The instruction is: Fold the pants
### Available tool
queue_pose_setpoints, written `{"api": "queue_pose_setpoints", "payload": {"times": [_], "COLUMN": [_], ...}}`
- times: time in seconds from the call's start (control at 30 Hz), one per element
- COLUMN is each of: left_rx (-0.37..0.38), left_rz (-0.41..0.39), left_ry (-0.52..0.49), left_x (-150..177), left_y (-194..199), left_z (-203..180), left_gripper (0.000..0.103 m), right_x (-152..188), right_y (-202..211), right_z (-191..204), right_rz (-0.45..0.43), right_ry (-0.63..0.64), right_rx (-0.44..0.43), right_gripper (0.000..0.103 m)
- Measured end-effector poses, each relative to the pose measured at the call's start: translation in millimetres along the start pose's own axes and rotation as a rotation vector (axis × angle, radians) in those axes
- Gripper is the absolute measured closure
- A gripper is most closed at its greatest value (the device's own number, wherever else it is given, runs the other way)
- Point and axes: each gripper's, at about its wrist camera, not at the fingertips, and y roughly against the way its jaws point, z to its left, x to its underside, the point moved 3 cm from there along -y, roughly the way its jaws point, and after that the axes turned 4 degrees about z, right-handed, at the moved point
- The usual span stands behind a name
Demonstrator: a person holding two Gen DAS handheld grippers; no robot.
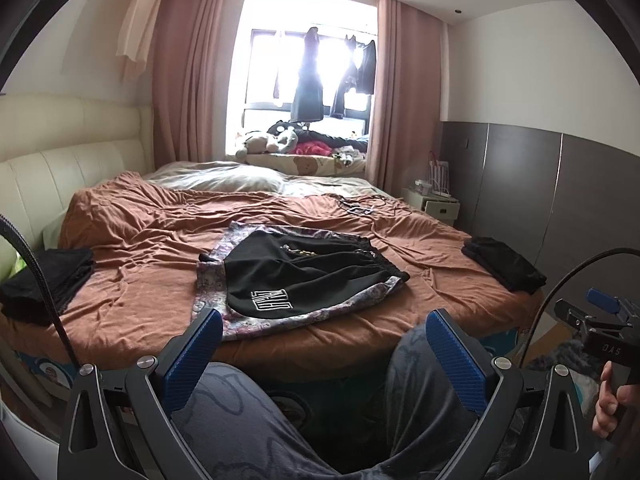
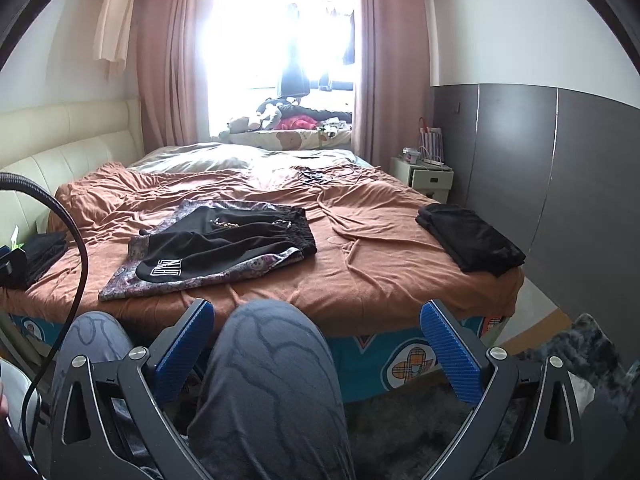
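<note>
Rust-brown rumpled bedspread (image 1: 168,236) covers the wide bed, and near the middle of its front half lie the black pants with patterned paisley side panels and a white block-letter logo (image 1: 304,268), spread loosely with the elastic waistband toward the bed's right side. Left of the pants, at the bedspread's left edge, sits a folded stack of black clothes (image 1: 44,280); right of the pants, near the right front corner, lies another folded pile of dark garments (image 2: 472,236). Beyond the pants, toward the far side of the bedspread, a tangle of thin dark cables (image 2: 316,176) rests on the fabric.

Short of the bed's front edge, the left gripper (image 1: 324,326) hangs with its blue ribbed fingers (image 1: 208,334) spread wide and nothing between them, above the person's grey patterned trouser legs (image 1: 248,412). Likewise the right gripper (image 2: 318,322) is spread wide and empty, over the person's knee (image 2: 272,344), well apart from the pants. In the left wrist view a hand (image 1: 608,396) grips the right gripper's handle at the frame's right edge.
</note>
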Motion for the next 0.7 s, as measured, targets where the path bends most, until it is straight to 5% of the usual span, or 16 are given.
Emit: {"api": "queue_pose_setpoints", "payload": {"times": [0.37,0.53,0.7], "left_rx": [-0.164,-0.15,-0.104], "left_rz": [0.032,0.041,0.067], "left_ry": [-0.034,0.038,0.031], "left_x": [-31,-42,-45], "left_y": [-30,-44,-62], "left_z": [39,61,66], "left_gripper": [0.0,0.0,0.0], "right_x": [-20,-31,-41], "right_y": [-52,-74,-79], "right_z": [-9,-7,-14], "right_rz": [0.035,0.068,0.004], "right_ry": [0.009,0.006,-0.056], "right_rx": [-0.018,-0.041,-0.036], "right_gripper": [0.0,0.0,0.0]}}
